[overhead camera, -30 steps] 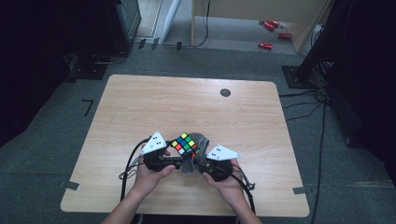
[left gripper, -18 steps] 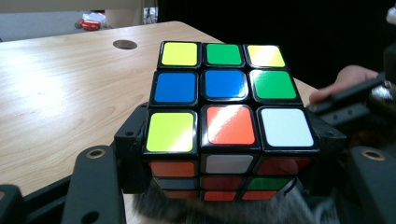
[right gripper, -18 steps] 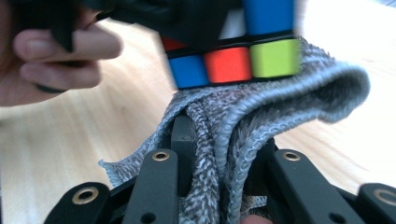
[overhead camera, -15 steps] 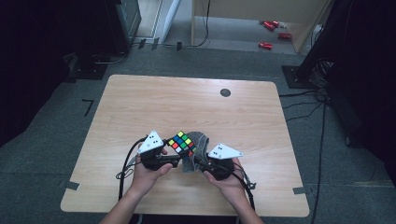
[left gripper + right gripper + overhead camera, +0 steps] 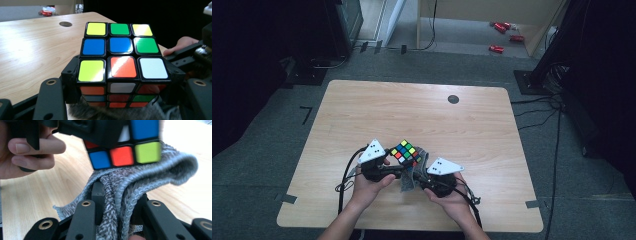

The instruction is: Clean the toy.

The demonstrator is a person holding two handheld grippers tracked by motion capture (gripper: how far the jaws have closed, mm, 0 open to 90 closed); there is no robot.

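The puzzle cube (image 5: 407, 152) sits clamped in the left claw (image 5: 398, 160), held just above the counter (image 5: 412, 107) near its front edge, between the person's two hands. In the left gripper view the cube (image 5: 120, 62) is squeezed by both jaws on opposite side faces, low on the body, with its yellow, blue, green, orange and white stickers facing up. The grip looks firm.

The right claw (image 5: 417, 176) is closed on a grey knit cloth (image 5: 409, 177), bunched between its jaws. In the right gripper view the cloth (image 5: 130, 192) folds up and presses against the underside of the cube (image 5: 125, 155), so the work looks like wiping the cube.

Handling: the cube is likely light, rigid plastic with glossy stickers, so it is slippery on the flat faces. It is best held square on two opposite faces, as it is now. A corner grip would slip, and the layers can twist if the squeeze is off-centre.

The cloth is soft and floppy and holds no shape. It needs a pinch through a gathered fold, and loose ends will drag on the counter. Rubbing too hard could rotate the cube in the left claw's jaws.
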